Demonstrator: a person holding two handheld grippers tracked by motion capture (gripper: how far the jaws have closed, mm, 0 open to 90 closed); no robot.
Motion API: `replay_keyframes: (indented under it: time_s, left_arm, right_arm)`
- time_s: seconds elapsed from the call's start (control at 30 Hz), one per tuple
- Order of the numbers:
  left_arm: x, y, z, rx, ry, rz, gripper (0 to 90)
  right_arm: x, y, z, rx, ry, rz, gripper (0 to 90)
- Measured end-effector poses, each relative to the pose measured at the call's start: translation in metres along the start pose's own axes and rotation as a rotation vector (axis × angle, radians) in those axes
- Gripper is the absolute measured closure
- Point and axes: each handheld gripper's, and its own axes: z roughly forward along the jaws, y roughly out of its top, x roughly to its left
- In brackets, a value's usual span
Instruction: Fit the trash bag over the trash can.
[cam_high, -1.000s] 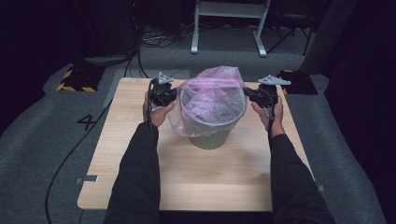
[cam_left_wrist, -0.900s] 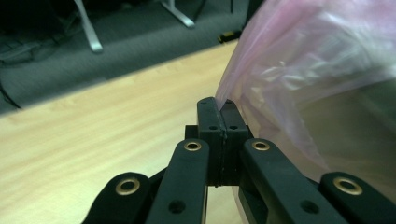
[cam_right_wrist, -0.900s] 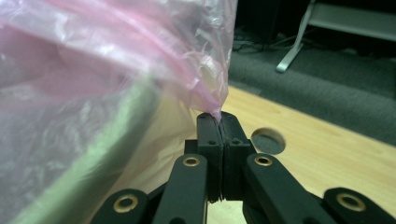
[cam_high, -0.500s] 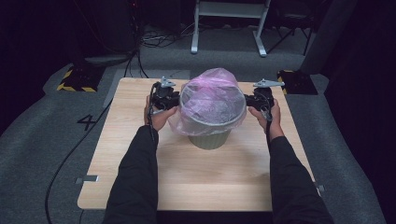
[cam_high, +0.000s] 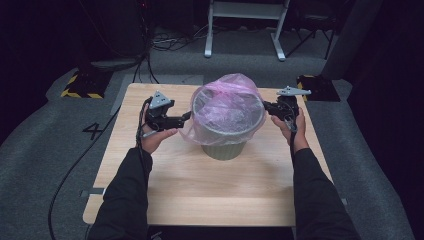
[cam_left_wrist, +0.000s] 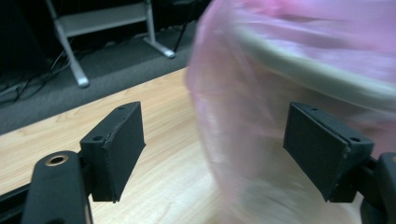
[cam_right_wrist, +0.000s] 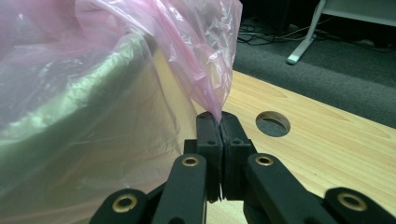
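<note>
A grey-green bin (cam_high: 225, 144) stands in the middle of the wooden table (cam_high: 200, 190). A thin pink plastic bag (cam_high: 227, 107) is draped over its rim and bulges above it. My left gripper (cam_high: 186, 118) is at the bin's left side with its jaws wide apart; in the left gripper view the pink bag (cam_left_wrist: 261, 116) and the bin's rim (cam_left_wrist: 317, 70) lie blurred between and beyond them. My right gripper (cam_high: 266, 106) is at the bin's right side, shut on an edge of the bag (cam_right_wrist: 205, 60), which rises from the closed jaws beside the bin wall (cam_right_wrist: 93, 135).
A round hole (cam_right_wrist: 272, 123) is cut in the tabletop just beyond my right gripper. Past the table's far edge stand a white metal stand (cam_high: 245, 20), cables on grey carpet (cam_high: 165, 45), and yellow-black striped blocks (cam_high: 75, 85). Both forearms rest over the table's near half.
The left gripper has let go of the bag and opened, drawing back to the left. The bag has come further down over the bin's rim. The right gripper stays shut on it.
</note>
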Motion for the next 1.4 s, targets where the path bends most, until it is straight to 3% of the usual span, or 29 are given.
replay_keyframes:
  time_s: [0.1, 0.23, 0.33, 0.43, 0.53, 0.63, 0.67, 0.73, 0.77, 0.87, 0.93, 1.03, 1.2, 1.4]
  left_arm:
    - [-0.013, -0.006, -0.010, -0.013, -0.031, 0.033, 17.9]
    - [-0.033, -0.019, -0.019, 0.005, -0.060, 0.095, 16.4]
    - [-0.047, -0.029, -0.024, -0.006, -0.095, 0.111, 16.4]
    - [-0.065, -0.040, -0.021, 0.029, -0.121, 0.164, 16.4]
    - [-0.081, -0.046, -0.015, 0.049, -0.108, 0.224, 16.4]
    - [-0.091, -0.047, -0.009, 0.042, -0.116, 0.235, 17.2]
    - [-0.095, -0.047, -0.006, 0.045, -0.086, 0.259, 18.3]
    - [-0.097, -0.047, -0.003, 0.035, -0.080, 0.274, 29.3]
    - [-0.098, -0.047, -0.002, 0.033, -0.064, 0.282, 47.2]
    - [-0.095, -0.046, 0.000, 0.022, -0.067, 0.282, 79.2]
    - [-0.092, -0.047, 0.002, 0.029, -0.082, 0.281, 89.3]
    - [-0.091, -0.052, 0.007, 0.062, -0.119, 0.287, 89.7]
    - [-0.092, -0.064, 0.014, 0.136, -0.132, 0.336, 89.8]
    - [-0.094, -0.069, 0.020, 0.165, -0.140, 0.365, 89.8]
  right_arm:
    - [0.000, 0.000, -0.002, 0.000, -0.003, 0.001, 88.7]
    - [0.000, 0.001, -0.003, 0.008, -0.006, -0.008, 88.6]
    - [0.000, 0.001, -0.003, 0.012, -0.009, -0.010, 88.5]
    - [0.001, 0.002, -0.002, 0.019, -0.011, -0.014, 88.2]
    - [0.001, 0.003, -0.002, 0.020, -0.012, -0.016, 87.8]
    - [0.001, 0.003, -0.002, 0.022, -0.015, -0.015, 86.9]
    - [0.001, 0.003, -0.003, 0.023, -0.015, -0.017, 86.8]
    - [0.002, 0.003, -0.003, 0.019, -0.012, -0.016, 85.4]
    - [0.002, 0.003, -0.003, 0.018, -0.010, -0.015, 84.9]
    - [0.001, 0.003, -0.003, 0.018, -0.003, -0.012, 84.2]
    - [0.001, 0.001, -0.003, 0.022, 0.000, -0.012, 85.3]
    - [0.001, -0.002, -0.002, 0.030, 0.009, -0.020, 88.4]
    - [0.001, -0.008, 0.001, 0.041, 0.021, -0.028, 89.2]
    - [0.002, -0.013, 0.002, 0.043, 0.048, -0.019, 88.8]
